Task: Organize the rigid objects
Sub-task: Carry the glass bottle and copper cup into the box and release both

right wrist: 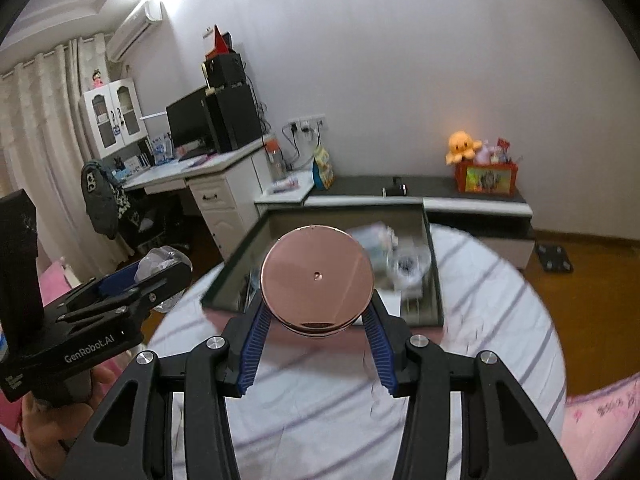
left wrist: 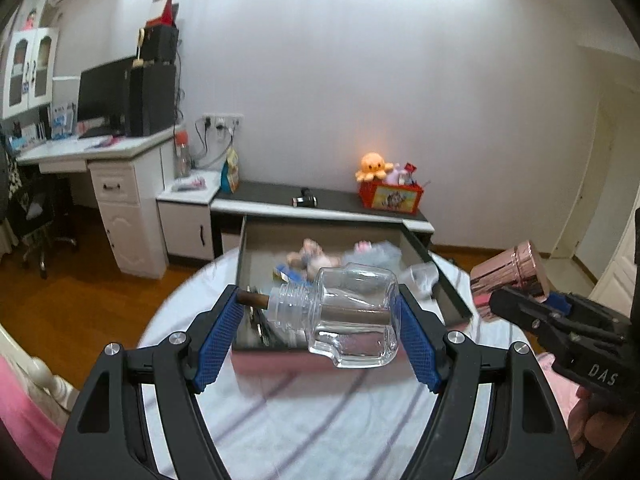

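Both hand-held grippers, left [left wrist: 320, 336] and right [right wrist: 318, 346], have matte black angular frames; ribbed blue rubber pads [left wrist: 218, 344] line the jaws' inner faces, silver round screws [right wrist: 215, 342] sit just behind them, and white lettering marks the sides.

"DAS" on the right claw [left wrist: 520, 300] body, "GenRobot.AI" on the left claw [right wrist: 160, 276] body

A plain white wall [left wrist: 360, 80] backs the room, brightly lit from above, over a wooden floor [left wrist: 100, 280]. A white desk [left wrist: 116, 152] at the left carries a dark monitor [left wrist: 102, 92] and a black computer tower [left wrist: 154, 98]. A low dark-topped cabinet [left wrist: 320, 204] runs along the wall. Cream curtains [right wrist: 36, 128] hang at the far left, under an air conditioner [right wrist: 136, 28].
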